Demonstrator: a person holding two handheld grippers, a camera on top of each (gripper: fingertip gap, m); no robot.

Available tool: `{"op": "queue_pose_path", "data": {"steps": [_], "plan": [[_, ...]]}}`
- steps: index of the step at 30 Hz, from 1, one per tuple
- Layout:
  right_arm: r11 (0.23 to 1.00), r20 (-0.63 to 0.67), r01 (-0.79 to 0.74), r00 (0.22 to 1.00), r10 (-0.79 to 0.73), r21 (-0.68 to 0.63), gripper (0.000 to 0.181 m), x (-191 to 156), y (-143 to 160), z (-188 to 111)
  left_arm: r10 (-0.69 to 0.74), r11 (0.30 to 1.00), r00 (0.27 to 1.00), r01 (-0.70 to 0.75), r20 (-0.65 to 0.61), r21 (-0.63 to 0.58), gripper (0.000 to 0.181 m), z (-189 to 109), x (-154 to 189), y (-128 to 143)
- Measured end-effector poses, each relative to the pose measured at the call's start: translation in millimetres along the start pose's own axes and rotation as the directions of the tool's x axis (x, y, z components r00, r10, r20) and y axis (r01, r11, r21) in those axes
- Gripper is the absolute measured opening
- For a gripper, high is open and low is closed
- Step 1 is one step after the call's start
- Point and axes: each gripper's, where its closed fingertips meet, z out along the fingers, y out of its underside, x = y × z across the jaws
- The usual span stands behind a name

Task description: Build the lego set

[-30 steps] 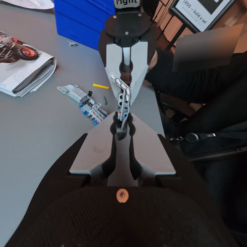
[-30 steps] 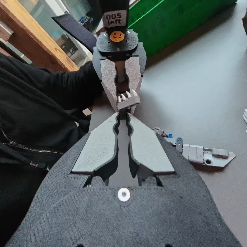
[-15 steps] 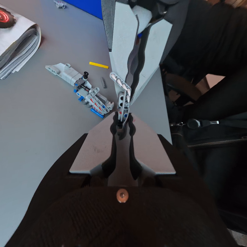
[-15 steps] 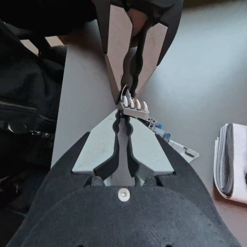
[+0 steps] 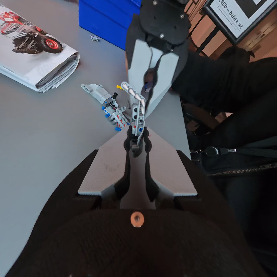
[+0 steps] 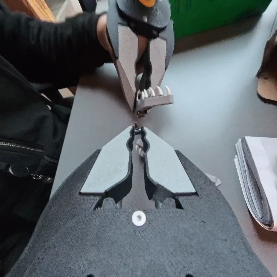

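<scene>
My left gripper (image 5: 136,131) clamps the toothed jaw piece (image 5: 137,110), my right gripper (image 6: 137,131) pinches a small pin part (image 6: 137,131); slight misalignment could pop either free.

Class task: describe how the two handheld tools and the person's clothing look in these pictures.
Each tool is alike: the left tool and right tool have pale grey wedge-shaped fingers with wavy black inner pads on a black textured body with one central screw. An orange disc marks the left tool's body. The person wears a black sleeve and a zipped black jacket.
</scene>
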Motion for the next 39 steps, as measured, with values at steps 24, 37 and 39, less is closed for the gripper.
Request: {"op": "queue_pose_path", "data": {"steps": [24,37,39], "plan": [[0.920,0.050,0.101,0.995,-0.088,-0.378,0.004,2,38,17,0.036,0.999,0.995,-0.035,0.090,-0.014,0.013,-9,-14,0],[0.995,0.064,-0.081,0.995,0.078,0.056,0.008,11,-15,15,-0.048,0.998,0.998,0.050,-0.052,0.033,0.013,-5,-6,1],[0.993,0.087,-0.092,0.993,0.085,0.072,0.005,8,-15,16,-0.050,0.998,0.997,0.052,-0.054,0.034,0.014,-2,-5,1]]}}
